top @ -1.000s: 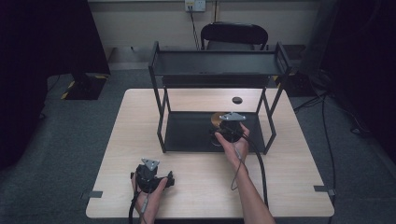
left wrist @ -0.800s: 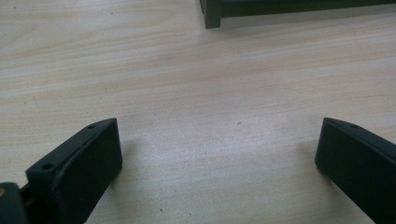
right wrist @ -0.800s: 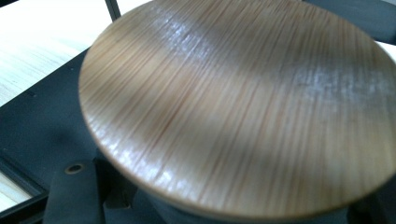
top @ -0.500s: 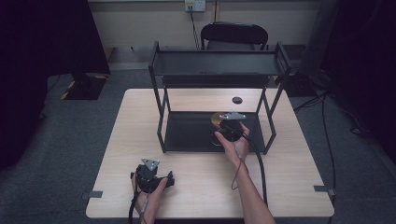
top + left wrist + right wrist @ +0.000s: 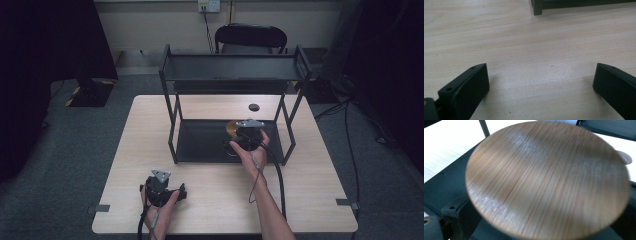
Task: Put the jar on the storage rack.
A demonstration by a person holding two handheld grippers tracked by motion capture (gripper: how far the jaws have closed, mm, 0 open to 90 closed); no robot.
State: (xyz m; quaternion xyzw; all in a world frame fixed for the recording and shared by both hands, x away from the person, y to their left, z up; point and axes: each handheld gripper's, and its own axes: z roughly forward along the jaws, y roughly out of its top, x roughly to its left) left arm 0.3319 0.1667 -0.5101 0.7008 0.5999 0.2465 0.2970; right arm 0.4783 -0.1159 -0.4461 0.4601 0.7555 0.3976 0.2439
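Pale wood is showing across the table (image 5: 210,205) in the high view, and a black two-tier metal rack (image 5: 230,75) is standing on its far half. The left gripper (image 5: 161,189) is resting near the table's 7 o'clock edge, held in the person's left hand (image 5: 159,210). The right gripper (image 5: 246,137) is reaching into the rack's lower tier (image 5: 200,142), held in the right hand (image 5: 252,152), with a round wooden disc (image 5: 232,128) peeking out just beyond it at its 11 o'clock. A small dark round object (image 5: 254,107) is lying on the table behind the rack, toward 12 o'clock. A black chair (image 5: 250,37) is standing past the table's far edge.

In the left gripper view, the jaws are standing wide apart with nothing between them, hovering low over bare table. One foot of the rack (image 5: 537,8) is showing at 12 o'clock.

In the right gripper view, the wooden disc (image 5: 549,182) is looming large and slightly blurred, its grain running in fine stripes. It is sitting right over the jaws, hiding most of them, so I cannot tell how far they are open or whether they are gripping it. The rack's dark lower tier (image 5: 446,187) is lying beneath the disc, and a rack post (image 5: 484,127) is rising at 11 o'clock. The small dark round object (image 5: 625,157) is showing at 3 o'clock.
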